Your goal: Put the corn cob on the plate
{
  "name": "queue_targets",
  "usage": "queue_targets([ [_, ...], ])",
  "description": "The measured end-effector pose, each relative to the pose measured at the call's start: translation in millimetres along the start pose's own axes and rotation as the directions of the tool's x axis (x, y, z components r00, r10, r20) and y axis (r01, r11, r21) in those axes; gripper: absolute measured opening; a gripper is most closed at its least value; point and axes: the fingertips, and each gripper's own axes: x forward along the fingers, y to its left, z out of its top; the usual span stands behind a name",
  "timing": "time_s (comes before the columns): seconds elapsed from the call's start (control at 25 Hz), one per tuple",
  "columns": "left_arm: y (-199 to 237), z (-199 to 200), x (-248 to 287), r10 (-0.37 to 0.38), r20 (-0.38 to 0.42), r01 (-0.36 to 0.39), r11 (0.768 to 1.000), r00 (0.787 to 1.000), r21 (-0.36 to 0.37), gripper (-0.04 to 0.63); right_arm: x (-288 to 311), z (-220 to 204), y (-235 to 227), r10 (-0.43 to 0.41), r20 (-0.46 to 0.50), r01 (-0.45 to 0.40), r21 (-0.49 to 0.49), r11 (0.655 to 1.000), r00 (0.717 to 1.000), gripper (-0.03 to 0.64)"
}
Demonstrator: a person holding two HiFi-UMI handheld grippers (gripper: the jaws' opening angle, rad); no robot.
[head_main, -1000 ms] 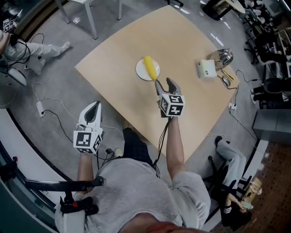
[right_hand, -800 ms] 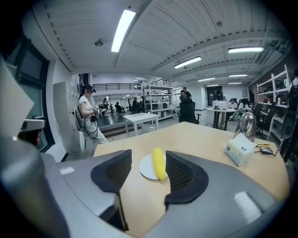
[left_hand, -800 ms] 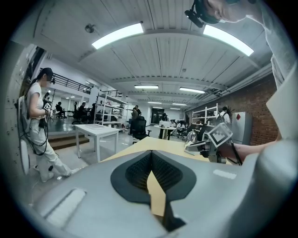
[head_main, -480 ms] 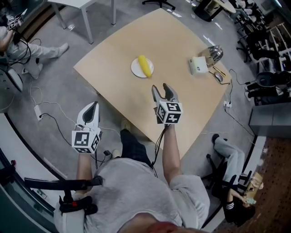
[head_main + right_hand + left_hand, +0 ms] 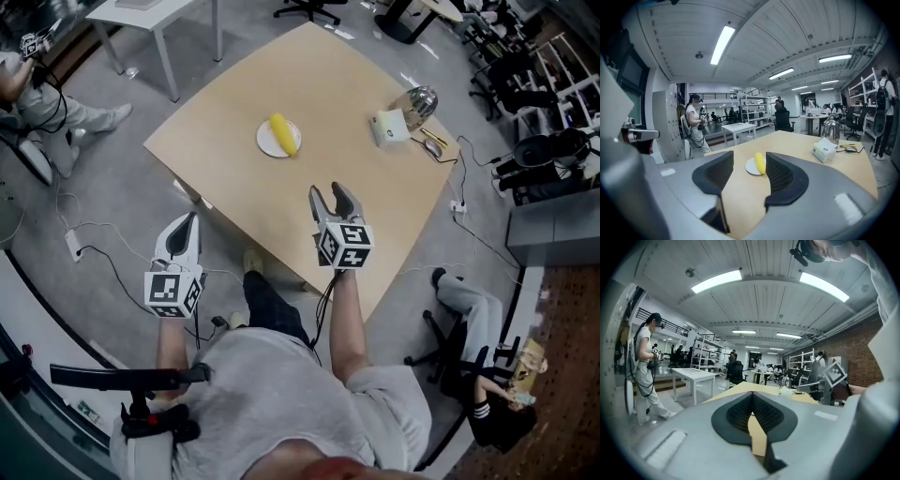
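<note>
A yellow corn cob [image 5: 282,133] [image 5: 760,162] lies on a small white plate [image 5: 267,143] [image 5: 752,166] near the far left part of the wooden table [image 5: 319,94]. My right gripper [image 5: 333,197] [image 5: 749,172] hovers over the table's near edge, well back from the plate; its jaws stand apart, closing a little, with nothing between them. My left gripper [image 5: 183,225] [image 5: 752,406] hangs off the table's left side over the floor, its jaws closed together and empty.
A white tissue box [image 5: 390,127] [image 5: 824,151] and a metal kettle [image 5: 416,101] [image 5: 829,128] stand at the table's far right, with a mouse and pens beside them. A white table [image 5: 736,127], chairs and people stand around; cables run over the floor.
My right gripper has drawn back from the plate toward the table's near edge, leaving the corn cob lying on the plate. The left gripper shifted slightly.
</note>
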Motion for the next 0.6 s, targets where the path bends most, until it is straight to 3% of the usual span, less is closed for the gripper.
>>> queue_targets([
  [0.6,-19,18,-25,-0.03,0.047,0.028,0.999,0.998,0.034,0.02,-72,8,21,-0.021,0.099,0.021,-0.001,1.0,0.995,0.201],
])
